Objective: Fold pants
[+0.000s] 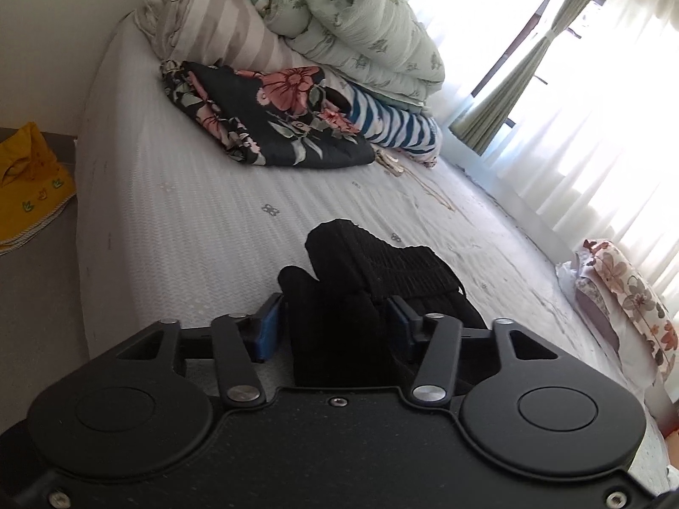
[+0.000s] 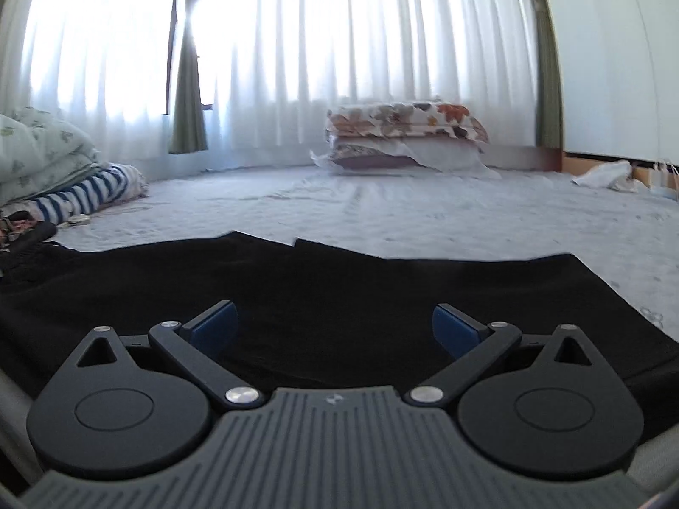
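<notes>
Black pants (image 2: 331,292) lie spread on the bed (image 2: 424,212), folding barely begun. My left hand-held gripper (image 1: 335,318) pinches the bunched waistband (image 1: 382,263); my right hand-held gripper (image 2: 333,322) hovers spread above the flat cloth, empty.

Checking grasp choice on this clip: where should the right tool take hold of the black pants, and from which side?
Judging by the right wrist view, grip the near edge of the black pants, coming in low from the side nearest the right tool. The cloth lies flat on the bed, so only an edge offers something to pinch. Its jaws already stand open over it.
</notes>
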A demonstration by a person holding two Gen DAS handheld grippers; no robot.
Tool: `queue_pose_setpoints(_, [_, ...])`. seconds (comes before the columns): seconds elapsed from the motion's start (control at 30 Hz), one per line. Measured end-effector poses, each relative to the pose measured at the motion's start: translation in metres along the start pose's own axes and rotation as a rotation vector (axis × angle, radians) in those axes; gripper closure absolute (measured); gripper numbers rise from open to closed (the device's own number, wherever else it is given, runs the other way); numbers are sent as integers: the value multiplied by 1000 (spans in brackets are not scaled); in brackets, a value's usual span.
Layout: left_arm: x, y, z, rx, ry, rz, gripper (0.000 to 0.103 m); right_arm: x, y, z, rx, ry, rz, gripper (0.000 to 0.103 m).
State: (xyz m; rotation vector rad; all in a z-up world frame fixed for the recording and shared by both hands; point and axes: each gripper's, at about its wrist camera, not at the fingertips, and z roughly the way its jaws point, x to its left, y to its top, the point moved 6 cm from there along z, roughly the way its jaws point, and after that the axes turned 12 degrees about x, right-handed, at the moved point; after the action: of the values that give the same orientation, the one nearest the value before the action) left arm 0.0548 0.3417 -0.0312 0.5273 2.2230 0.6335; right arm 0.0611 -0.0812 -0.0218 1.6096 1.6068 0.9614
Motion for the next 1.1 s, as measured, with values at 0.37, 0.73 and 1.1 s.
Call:
queue_pose_setpoints(0.37, [-14, 3, 10, -9, 42, 58, 76, 10, -17, 19, 110, -25, -63, 8])
queue_pose_setpoints(0.73, [-107, -8, -58, -111, -122, 346, 88, 7, -15, 14, 103, 40, -52, 5])
queue_pose_setpoints(1.1, [-259, -168, -144, 11, -491, 814, 86, -97, 8, -41, 48, 123, 182, 1])
